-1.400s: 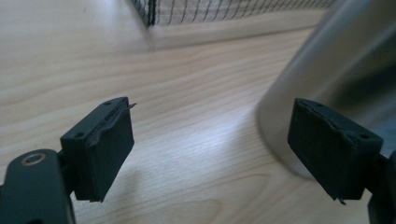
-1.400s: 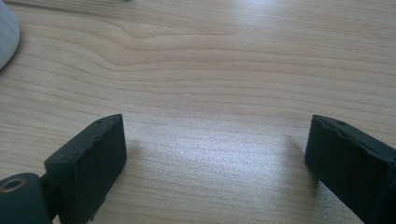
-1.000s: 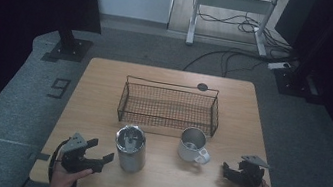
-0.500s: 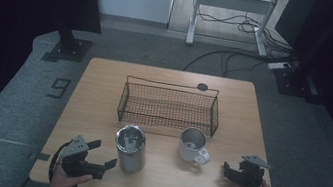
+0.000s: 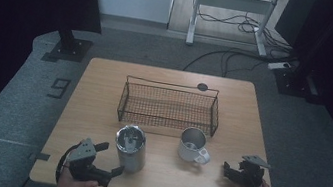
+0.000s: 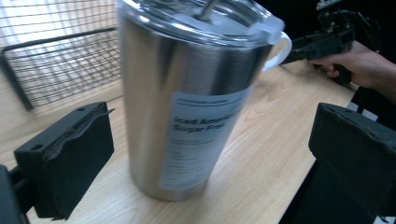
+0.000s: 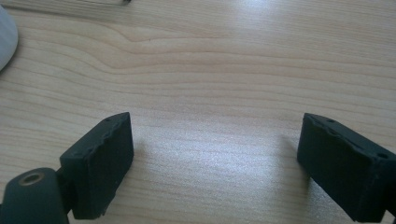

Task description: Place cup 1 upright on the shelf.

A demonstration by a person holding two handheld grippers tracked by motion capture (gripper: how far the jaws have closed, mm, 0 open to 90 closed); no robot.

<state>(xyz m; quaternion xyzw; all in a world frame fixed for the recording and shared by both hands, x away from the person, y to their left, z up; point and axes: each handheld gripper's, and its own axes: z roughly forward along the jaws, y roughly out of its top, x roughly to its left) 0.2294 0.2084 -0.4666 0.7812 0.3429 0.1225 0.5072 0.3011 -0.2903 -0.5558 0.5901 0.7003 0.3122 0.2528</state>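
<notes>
On the near edge of the wooden table (image 5: 103, 93), a little left of the middle, stands the steel tumbler (image 5: 130, 147), upright. It is a tall brushed-metal cup that narrows toward its foot, with a clear plastic lid and a pale printed label on its side; the left gripper view shows the label's small lines of text, too blurred to read in full. Through the lid something dark shows, though I cannot make out what it is.

The left gripper (image 5: 111, 158) sits just beside the tumbler on its near left side. Its jaws have just been opening and now stand wide, one on each side of the tumbler's base with clear gaps, pressing on nothing.

To the right of the tumbler, apart from it, stands a short steel mug (image 5: 192, 144) with a white handle turned toward the near right; its inside looks bare and shiny. Behind both cups lies a long wire basket (image 5: 169, 106) of dark mesh, with only the table's wood showing through its bottom.

The right gripper (image 5: 229, 170) rests low over the table near the right edge, well apart from the mug. Its jaws have been closing a little yet stand apart over bare wood, holding nothing.
</notes>
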